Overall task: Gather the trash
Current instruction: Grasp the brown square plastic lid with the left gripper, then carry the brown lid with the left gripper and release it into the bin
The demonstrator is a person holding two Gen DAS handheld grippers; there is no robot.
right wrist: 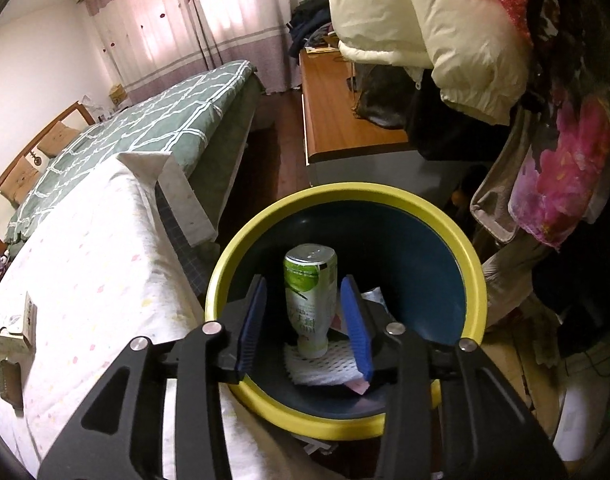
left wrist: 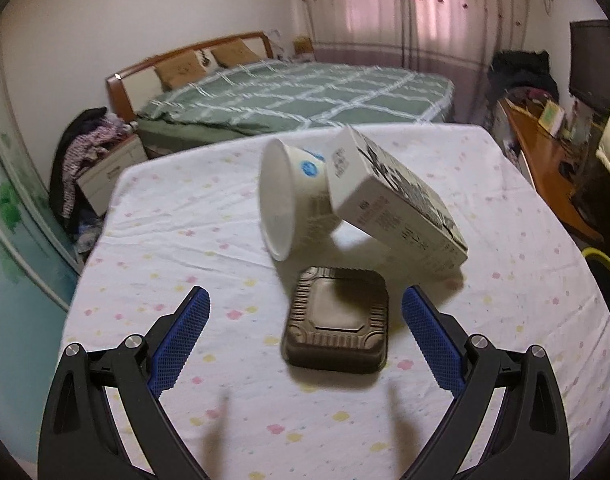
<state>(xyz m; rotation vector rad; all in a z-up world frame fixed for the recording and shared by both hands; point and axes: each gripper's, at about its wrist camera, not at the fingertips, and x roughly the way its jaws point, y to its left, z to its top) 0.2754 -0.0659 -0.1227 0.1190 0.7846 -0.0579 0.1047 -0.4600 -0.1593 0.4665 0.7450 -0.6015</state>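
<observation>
On the table with the white flowered cloth [left wrist: 177, 240] lie a brown plastic tray [left wrist: 337, 328], a white paper cup [left wrist: 281, 200] on its side and a printed carton [left wrist: 393, 200] leaning on the cup. My left gripper [left wrist: 305, 292] hovers just before the tray, open wide, nothing between its fingers. In the right wrist view my right gripper [right wrist: 303, 280] hangs over the yellow-rimmed bin [right wrist: 477, 280]. A green and white bottle [right wrist: 309, 300] stands upside down between its blue pads with a gap on each side. White foam netting [right wrist: 317, 368] and paper lie in the bin.
The bin stands off the table's right edge, its rim also showing in the left wrist view [left wrist: 605, 264]. Behind the table is a green checked bed [left wrist: 297, 92]. A wooden desk [right wrist: 345, 112] and piled clothes [right wrist: 445, 32] crowd the right side.
</observation>
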